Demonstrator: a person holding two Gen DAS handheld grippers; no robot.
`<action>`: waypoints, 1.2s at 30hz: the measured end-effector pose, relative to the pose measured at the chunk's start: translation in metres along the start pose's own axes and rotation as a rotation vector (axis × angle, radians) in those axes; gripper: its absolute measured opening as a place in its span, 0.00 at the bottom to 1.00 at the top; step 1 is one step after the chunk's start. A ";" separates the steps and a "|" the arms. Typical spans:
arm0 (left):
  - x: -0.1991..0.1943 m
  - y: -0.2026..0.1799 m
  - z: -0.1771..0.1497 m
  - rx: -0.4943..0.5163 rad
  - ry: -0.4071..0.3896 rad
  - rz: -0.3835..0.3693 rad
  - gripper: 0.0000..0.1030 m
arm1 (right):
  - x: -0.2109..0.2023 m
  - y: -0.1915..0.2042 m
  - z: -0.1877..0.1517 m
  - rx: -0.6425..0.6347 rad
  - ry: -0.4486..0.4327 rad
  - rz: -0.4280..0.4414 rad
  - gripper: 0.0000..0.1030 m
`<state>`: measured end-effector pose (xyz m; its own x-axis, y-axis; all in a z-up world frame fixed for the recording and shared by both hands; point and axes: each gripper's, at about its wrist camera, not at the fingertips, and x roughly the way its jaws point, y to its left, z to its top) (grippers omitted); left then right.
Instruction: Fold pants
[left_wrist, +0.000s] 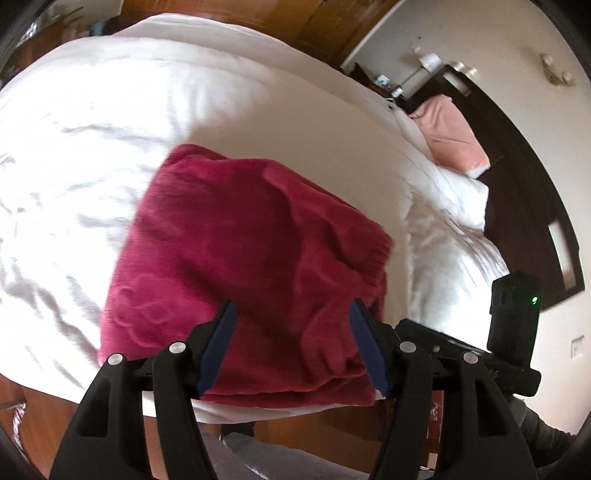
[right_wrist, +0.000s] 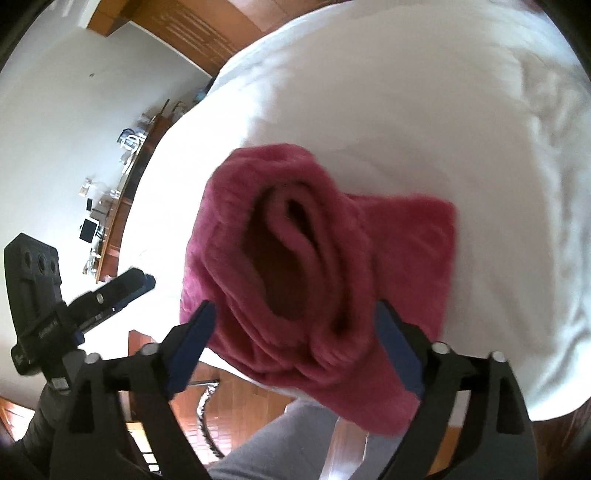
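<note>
The folded crimson fleece pants (left_wrist: 243, 254) are seen lying on the white bed (left_wrist: 110, 129) near its 6 o'clock edge. The left gripper (left_wrist: 293, 347) and right gripper (right_wrist: 295, 347) are held wide apart above them, gripping nothing.

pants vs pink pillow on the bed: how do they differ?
Colour: the pants are deep magenta red, the pink pillow pale salmon.
Place: the pants lie at the near edge of the bed, right ahead of the left gripper; the pillow sits at the far end by the dark headboard.
Shape: the pants are a folded, layered bundle; the pillow is one smooth piece.
Shared: both rest on the white bedding.
</note>
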<state>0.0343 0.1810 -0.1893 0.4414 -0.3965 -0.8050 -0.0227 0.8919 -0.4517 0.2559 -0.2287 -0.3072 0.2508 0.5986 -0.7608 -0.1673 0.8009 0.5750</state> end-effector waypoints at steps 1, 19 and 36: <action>-0.001 0.004 0.001 -0.005 0.002 0.005 0.61 | 0.004 0.007 0.004 -0.017 -0.004 -0.003 0.95; 0.016 0.057 0.036 -0.002 0.085 0.032 0.63 | 0.056 -0.022 0.031 0.138 0.082 -0.261 0.42; 0.026 0.069 0.050 0.056 0.147 0.021 0.64 | -0.033 -0.073 -0.001 0.375 0.042 0.045 0.19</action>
<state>0.0886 0.2427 -0.2222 0.3052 -0.4019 -0.8633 0.0215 0.9092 -0.4157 0.2588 -0.3070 -0.3243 0.2110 0.6391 -0.7396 0.1857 0.7167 0.6722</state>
